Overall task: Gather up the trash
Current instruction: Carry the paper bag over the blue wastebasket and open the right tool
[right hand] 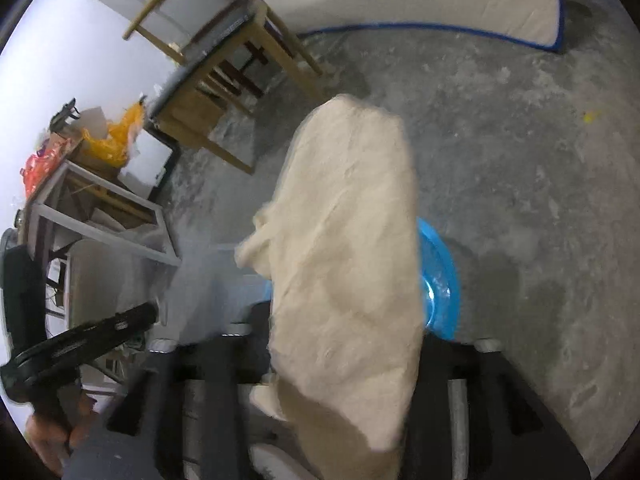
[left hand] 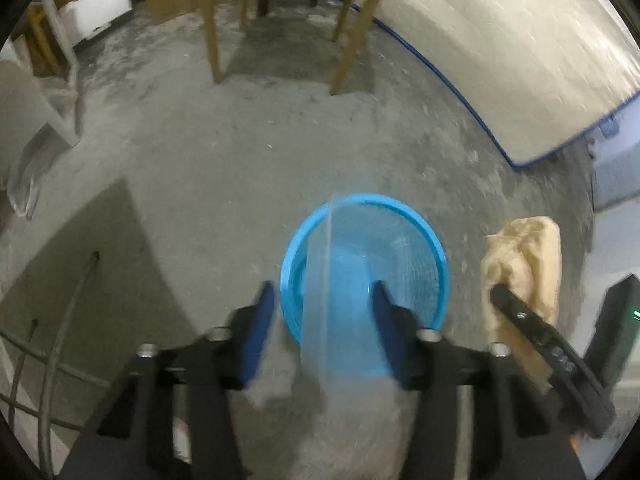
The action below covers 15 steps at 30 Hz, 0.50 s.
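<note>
A round blue bin (left hand: pixel 400 208) stands on the concrete floor right below my left gripper (left hand: pixel 322 300). Its blue-padded jaws stand wide apart. A blurred clear plastic sheet (left hand: pixel 320 320) hangs loose between them over the bin's mouth, and neither pad presses on it. In the right wrist view a crumpled beige paper bag (right hand: pixel 344 240) fills the middle and hides most of my right gripper (right hand: pixel 340 312), whose jaws also stand wide apart. The bin (right hand: pixel 444 280) shows behind the bag. In the left wrist view the same bag (left hand: pixel 524 256) lies against a black right finger (left hand: pixel 528 320).
A wooden table (left hand: pixel 280 0) stands on the far side of the floor, with a cardboard box beneath it. A white mattress with blue piping (left hand: pixel 500 60) leans at the right. White frames and orange bags (right hand: pixel 112 140) crowd the left. Metal wire (left hand: pixel 52 340) lies at lower left.
</note>
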Available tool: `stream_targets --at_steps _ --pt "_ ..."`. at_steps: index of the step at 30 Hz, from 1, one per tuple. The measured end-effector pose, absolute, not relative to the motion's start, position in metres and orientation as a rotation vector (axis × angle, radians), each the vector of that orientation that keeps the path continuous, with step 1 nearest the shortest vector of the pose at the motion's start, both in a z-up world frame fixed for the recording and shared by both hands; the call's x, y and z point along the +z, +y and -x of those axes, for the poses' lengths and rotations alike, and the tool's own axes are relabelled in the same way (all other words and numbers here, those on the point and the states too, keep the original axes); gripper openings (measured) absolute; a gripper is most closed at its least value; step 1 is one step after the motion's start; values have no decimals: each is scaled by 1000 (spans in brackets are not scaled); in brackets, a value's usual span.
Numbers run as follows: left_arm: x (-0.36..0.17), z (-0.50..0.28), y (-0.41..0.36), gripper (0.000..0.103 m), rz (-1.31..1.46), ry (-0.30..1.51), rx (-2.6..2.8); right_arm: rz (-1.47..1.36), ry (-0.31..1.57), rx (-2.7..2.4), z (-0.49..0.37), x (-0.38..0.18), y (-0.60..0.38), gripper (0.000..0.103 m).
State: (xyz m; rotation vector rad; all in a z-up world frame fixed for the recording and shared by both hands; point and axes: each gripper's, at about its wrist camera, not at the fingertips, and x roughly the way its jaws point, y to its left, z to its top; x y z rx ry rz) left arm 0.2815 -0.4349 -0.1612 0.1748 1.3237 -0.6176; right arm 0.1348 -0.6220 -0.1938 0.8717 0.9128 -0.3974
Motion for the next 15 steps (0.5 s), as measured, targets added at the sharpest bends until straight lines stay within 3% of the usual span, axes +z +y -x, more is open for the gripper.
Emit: stream_targets --at_steps 2,6,15 --pt "-155 -281 -433 57 -145 1324 -633 -835 971 -414 -149 -210 -621 56" --pt "-130 -277 -422 63 -113 1287 -677 -808 1029 -404 -165 -228 -618 68" --pt "-63 -247 -401 69 -137 1115 -745 -757 1022 -446 -168 -219 -616 74"
